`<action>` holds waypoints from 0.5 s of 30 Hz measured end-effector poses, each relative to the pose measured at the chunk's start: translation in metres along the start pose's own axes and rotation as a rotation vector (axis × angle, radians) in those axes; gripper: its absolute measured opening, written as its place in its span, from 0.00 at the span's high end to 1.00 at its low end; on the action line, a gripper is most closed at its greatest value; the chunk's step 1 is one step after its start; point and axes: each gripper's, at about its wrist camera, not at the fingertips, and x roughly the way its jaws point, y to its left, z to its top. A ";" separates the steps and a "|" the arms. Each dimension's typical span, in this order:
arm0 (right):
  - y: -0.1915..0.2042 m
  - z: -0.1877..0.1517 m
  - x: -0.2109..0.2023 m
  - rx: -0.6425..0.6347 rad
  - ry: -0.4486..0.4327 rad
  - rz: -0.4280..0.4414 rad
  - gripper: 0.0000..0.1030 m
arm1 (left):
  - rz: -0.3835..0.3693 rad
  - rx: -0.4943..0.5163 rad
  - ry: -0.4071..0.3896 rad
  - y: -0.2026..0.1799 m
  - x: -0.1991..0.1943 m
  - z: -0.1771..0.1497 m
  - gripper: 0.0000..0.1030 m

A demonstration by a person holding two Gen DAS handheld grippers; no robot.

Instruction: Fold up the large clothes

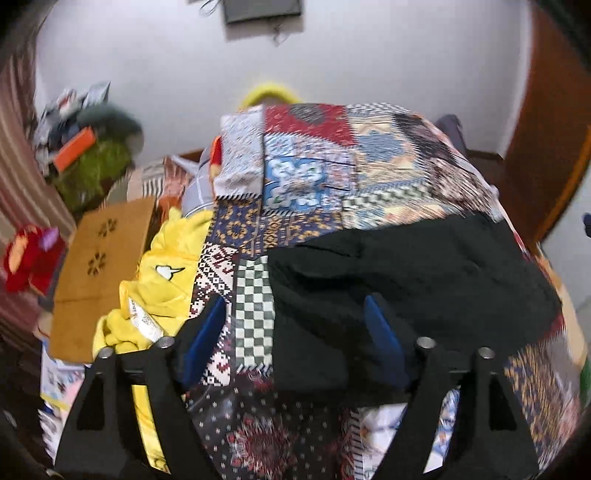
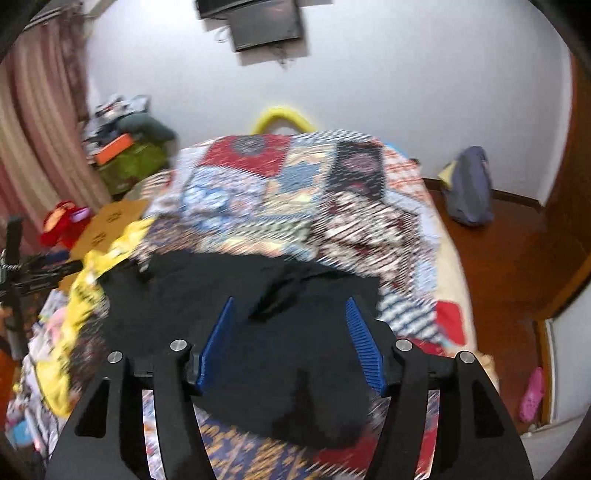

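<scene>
A black garment (image 1: 406, 280) lies folded on a patchwork bedspread (image 1: 314, 166). In the left wrist view my left gripper (image 1: 291, 306) hangs above the garment's left edge with its blue pads (image 1: 380, 332) spread wide and nothing between them. The right wrist view is blurred; there the same black garment (image 2: 258, 295) lies below my right gripper (image 2: 290, 306), whose blue ribbed pads (image 2: 360, 336) stand apart over the cloth without pinching it. A yellow garment (image 1: 162, 273) lies crumpled at the bed's left edge.
A brown cardboard box (image 1: 99, 273) and a red toy (image 1: 29, 258) sit left of the bed. Clutter is piled in the far left corner (image 2: 125, 147). A grey bag (image 2: 469, 188) rests on the wooden floor at the right. A screen (image 2: 258, 22) hangs on the wall.
</scene>
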 end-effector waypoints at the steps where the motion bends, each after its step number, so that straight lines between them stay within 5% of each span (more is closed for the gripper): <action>1: 0.008 -0.007 0.000 -0.008 0.006 0.014 0.44 | -0.007 0.021 -0.007 -0.008 -0.006 -0.007 0.19; 9: 0.046 -0.056 0.036 -0.031 0.109 0.065 0.44 | -0.114 0.113 0.051 -0.078 0.005 -0.055 0.19; 15: 0.061 -0.060 0.074 -0.033 0.150 0.072 0.44 | -0.130 0.049 0.080 -0.104 0.047 -0.048 0.22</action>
